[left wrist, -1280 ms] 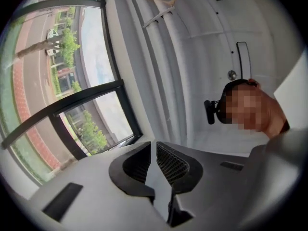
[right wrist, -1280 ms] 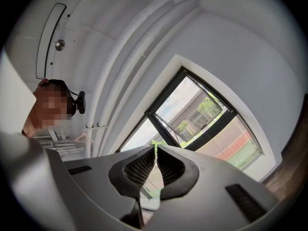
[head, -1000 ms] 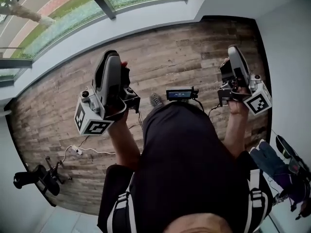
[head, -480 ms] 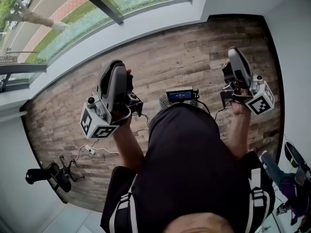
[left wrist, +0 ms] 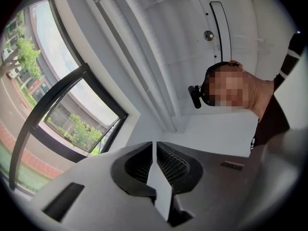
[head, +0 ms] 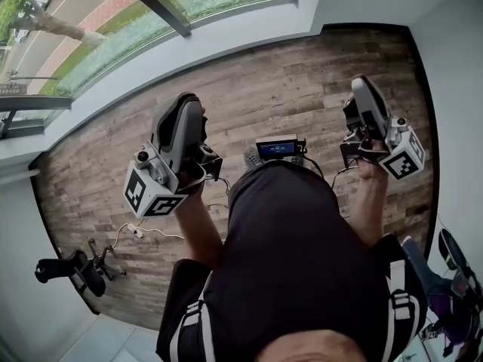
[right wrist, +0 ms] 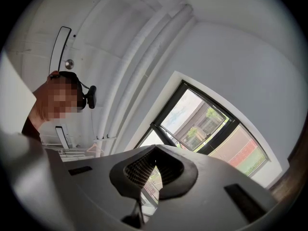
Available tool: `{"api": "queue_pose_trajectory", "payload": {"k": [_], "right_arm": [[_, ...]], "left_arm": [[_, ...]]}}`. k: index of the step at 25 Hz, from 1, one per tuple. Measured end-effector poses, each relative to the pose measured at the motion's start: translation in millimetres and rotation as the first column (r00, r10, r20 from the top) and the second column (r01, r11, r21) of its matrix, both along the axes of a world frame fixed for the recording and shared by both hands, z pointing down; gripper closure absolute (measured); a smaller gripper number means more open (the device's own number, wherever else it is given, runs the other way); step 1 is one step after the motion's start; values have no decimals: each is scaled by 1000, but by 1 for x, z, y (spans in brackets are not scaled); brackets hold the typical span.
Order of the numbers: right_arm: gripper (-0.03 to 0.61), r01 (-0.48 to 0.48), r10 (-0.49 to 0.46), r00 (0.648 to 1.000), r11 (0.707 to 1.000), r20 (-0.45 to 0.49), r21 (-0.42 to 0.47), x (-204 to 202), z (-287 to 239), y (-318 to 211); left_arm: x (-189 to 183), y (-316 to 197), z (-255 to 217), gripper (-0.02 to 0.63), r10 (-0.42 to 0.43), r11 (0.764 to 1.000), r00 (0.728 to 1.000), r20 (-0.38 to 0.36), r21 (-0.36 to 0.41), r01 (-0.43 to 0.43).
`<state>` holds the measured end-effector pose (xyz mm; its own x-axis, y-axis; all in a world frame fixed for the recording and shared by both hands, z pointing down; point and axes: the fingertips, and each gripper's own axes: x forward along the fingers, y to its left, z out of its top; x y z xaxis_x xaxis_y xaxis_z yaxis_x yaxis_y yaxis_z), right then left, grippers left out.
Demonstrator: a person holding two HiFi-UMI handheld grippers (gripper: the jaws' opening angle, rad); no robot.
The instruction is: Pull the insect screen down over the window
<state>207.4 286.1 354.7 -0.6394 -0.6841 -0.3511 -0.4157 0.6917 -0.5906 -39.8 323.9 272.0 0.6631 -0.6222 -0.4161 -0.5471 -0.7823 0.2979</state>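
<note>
Little moved since half second ago: two grippers near same spots above wood floor (head: pixel 302 74). Left gripper (head: pixel 186 104): jaws pressed together, tips meeting, gripping nothing. Right gripper (head: pixel 361 83): jaws likewise closed, empty. One window (head: pixel 151 21), dark-framed, beyond floor's far edge, well apart from both grippers. Insect screen itself not made out. One office chair (head: pixel 72 270) lower left. One small display (head: pixel 275 148) at person's waist.
</note>
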Motion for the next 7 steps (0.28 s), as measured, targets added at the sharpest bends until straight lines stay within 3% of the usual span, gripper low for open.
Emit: {"api": "queue_pose_trajectory", "payload": {"k": [7], "right_arm": [[569,8,-8,999,1000,-37,0,-4,-1,5]], "left_arm": [[1,1,9,581,-4,1000,1000,15,-22,5]]}}
